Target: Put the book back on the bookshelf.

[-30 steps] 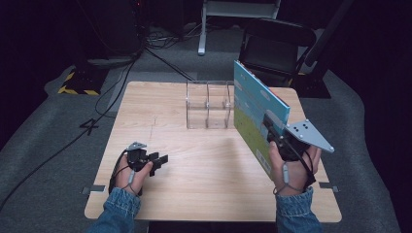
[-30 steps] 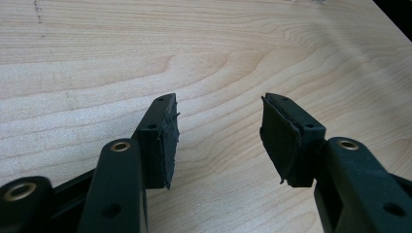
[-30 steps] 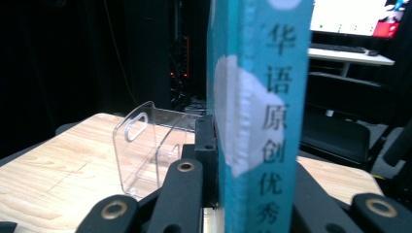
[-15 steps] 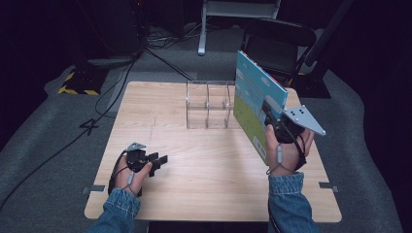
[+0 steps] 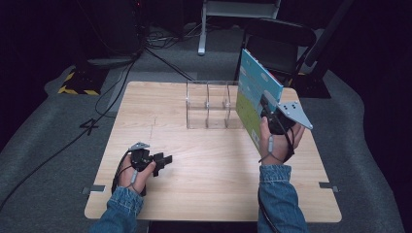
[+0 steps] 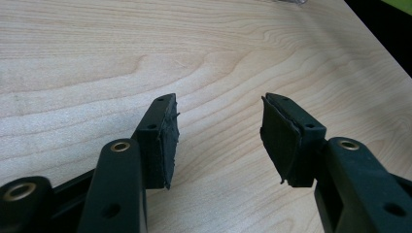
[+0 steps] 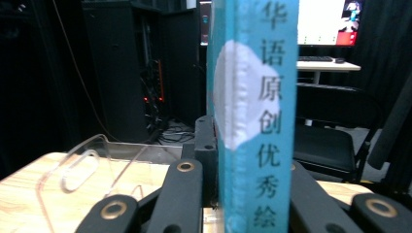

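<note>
A large blue and green picture book [image 5: 253, 97] stands on edge, lifted above the right side of the wooden table [image 5: 204, 165], with my right gripper [image 5: 270, 112] shut on it. In the right gripper view its blue spine [image 7: 257, 111], printed with white characters, rises between the two black jaws. A clear acrylic rack [image 5: 210, 105] with upright dividers stands just left of the book; the same rack [image 7: 92, 170] shows low at the left in the right gripper view. My left gripper [image 5: 163, 160] rests low over the table's front left, open, with bare wood between its pads [image 6: 165, 141].
A black chair [image 5: 277, 43] stands behind the table's far right corner. Cables [image 5: 160, 53] and dark equipment lie on the floor beyond the far edge. A yellow and black striped block [image 5: 75, 85] sits on the floor at the left.
My right gripper has carried the book away from the front edge towards the rack, and the book now stands more upright. The left hand has stayed put.
</note>
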Tool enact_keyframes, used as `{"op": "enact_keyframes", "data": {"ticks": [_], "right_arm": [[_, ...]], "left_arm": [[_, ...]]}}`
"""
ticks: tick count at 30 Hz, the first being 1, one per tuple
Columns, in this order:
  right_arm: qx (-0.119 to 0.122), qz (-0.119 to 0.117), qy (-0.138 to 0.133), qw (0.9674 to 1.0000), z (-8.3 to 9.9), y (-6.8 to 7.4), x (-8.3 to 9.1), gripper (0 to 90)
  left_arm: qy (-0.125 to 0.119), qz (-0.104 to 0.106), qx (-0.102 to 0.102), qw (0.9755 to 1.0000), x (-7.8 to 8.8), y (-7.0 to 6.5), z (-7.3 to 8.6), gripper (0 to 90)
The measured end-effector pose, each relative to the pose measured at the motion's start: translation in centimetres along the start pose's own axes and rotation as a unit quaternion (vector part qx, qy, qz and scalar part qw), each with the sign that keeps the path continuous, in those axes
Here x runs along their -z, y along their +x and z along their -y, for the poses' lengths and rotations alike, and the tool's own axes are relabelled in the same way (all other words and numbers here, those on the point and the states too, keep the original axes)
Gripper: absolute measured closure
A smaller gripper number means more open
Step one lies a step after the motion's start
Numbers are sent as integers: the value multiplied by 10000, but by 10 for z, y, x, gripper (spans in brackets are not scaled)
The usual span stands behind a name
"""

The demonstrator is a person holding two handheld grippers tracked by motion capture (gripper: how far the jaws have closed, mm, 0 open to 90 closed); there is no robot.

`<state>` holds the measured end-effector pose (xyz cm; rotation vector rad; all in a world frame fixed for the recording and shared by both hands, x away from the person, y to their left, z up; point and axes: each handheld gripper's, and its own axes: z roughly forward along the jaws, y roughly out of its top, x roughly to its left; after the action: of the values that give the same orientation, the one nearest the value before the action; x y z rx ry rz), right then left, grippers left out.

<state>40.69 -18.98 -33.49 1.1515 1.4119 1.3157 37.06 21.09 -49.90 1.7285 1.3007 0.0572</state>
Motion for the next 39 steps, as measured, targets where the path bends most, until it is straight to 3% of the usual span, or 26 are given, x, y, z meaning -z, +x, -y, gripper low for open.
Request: {"op": "enact_keyframes", "data": {"ticks": [4,8,13,19,27,33,39], "right_arm": [[-30,72,4,10000,6,-3,-8,813],[88,163,24,9998,15,-1,-13,814],[-4,185,-65,9998,29,-1,-15,814],[-30,127,-128,9998,25,1,-18,814],[6,182,-408,9990,18,-2,-30,813],[155,149,-491,9986,38,-1,-44,812],[143,203,-520,9983,53,5,-43,809]], "left_arm": [[-30,-1,13,10000,1,0,0,482],[12,-5,-14,10000,-1,0,1,482],[27,2,-33,10000,0,-2,1,480],[42,16,-86,10000,1,-3,2,479],[88,36,-103,9999,-1,-3,3,478],[269,42,-201,9994,-2,-7,7,473],[258,88,-274,9993,-1,-9,7,465]]}}
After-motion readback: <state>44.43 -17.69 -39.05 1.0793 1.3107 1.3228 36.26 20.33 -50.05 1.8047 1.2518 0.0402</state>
